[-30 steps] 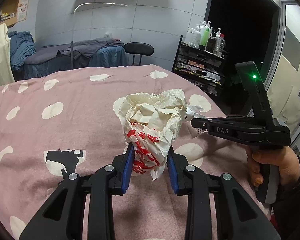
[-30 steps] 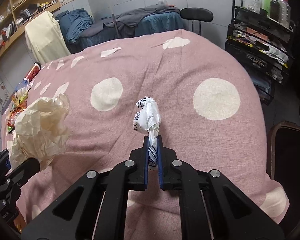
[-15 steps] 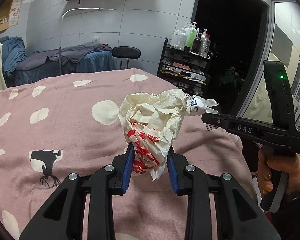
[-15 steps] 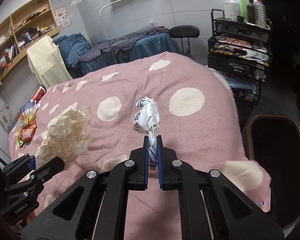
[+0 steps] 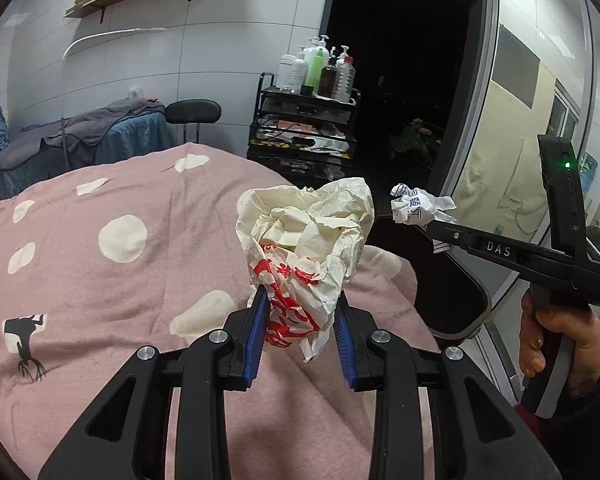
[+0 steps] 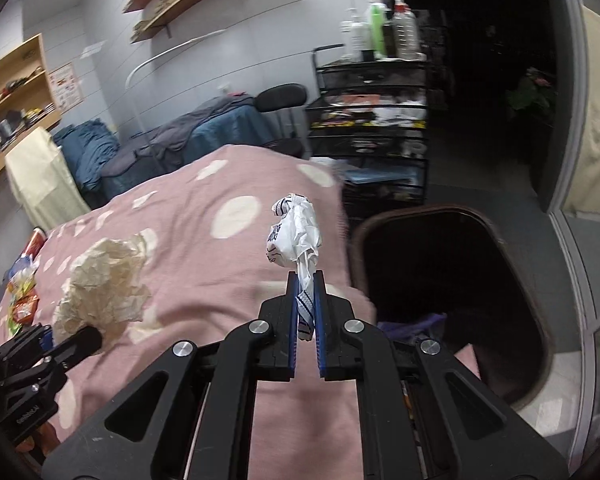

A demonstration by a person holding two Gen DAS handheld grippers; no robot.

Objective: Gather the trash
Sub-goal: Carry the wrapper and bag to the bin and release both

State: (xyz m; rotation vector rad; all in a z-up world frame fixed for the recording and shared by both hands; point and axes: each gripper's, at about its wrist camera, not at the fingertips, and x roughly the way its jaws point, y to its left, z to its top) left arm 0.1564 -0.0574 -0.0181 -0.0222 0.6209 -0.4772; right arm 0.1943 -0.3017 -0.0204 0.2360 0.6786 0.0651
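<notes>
- While both grippers are raised above the pink spotted bedspread [image 5: 112,280], each one carries a piece of trash.
- Left gripper [image 5: 300,336]: its blue-padded fingers [image 5: 258,332] are clenched on the lower end of a crumpled cream paper wrapper [image 5: 306,248] with red print; the wad stands up from between them, clear of the bed.
- Right gripper [image 6: 305,312]: its fingers [image 6: 293,320] are pinched nearly together on the twisted tail of a small white wrapper [image 6: 294,236] with dark print, whose balled end sticks up past the tips.
- In the left wrist view the small white wrapper [image 5: 418,208] hangs just to the right of the cream one, apart from it, and a hand [image 5: 560,340] grips the right gripper's handle.
- A dark open bin [image 6: 452,280] stands on the floor at the bed's edge, just right of the right gripper in its own view; something purple lies inside.
- A black trolley [image 5: 304,136] with bottles on top stands behind the bed.
- Bright snack packets [image 6: 22,300] lie on the far left of the bedspread.
</notes>
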